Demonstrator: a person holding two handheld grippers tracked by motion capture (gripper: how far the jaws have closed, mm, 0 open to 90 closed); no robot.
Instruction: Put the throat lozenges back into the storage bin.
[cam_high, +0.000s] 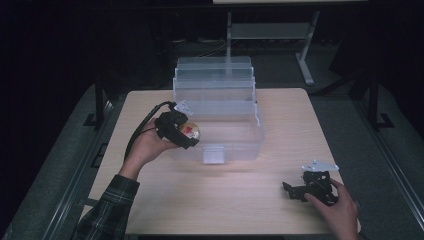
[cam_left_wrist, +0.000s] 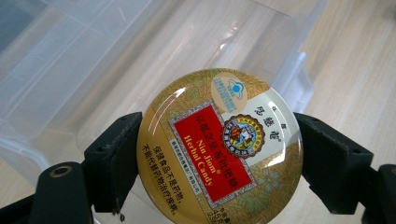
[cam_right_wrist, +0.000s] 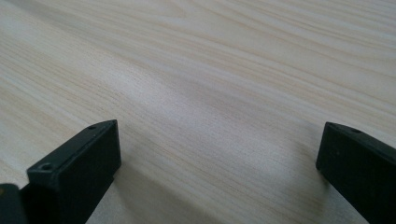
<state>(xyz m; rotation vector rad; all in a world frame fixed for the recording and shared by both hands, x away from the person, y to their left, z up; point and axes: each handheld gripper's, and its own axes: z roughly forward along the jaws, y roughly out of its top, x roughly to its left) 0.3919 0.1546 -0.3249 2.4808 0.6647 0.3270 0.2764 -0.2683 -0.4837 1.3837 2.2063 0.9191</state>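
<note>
L gripper (cam_left_wrist: 219, 154): jaws clamped on both sides of a round gold candy tin (cam_left_wrist: 219, 149), red label facing the camera. Held up in the air at the front-left edge of a clear plastic box (cam_high: 235, 135), lid (cam_high: 214, 75) open, w/ a front latch (cam_high: 214, 156). R gripper (cam_right_wrist: 219, 154): jaws wide apart, nothing between, low over bare wood table (cam_right_wrist: 210, 70) near its front-right corner, well apart from box. R hand (cam_high: 337, 212) wraps it.

Left tool (cam_high: 187, 131) raised, jaws clamped; right tool (cam_high: 295, 190) gaping, low.
</note>
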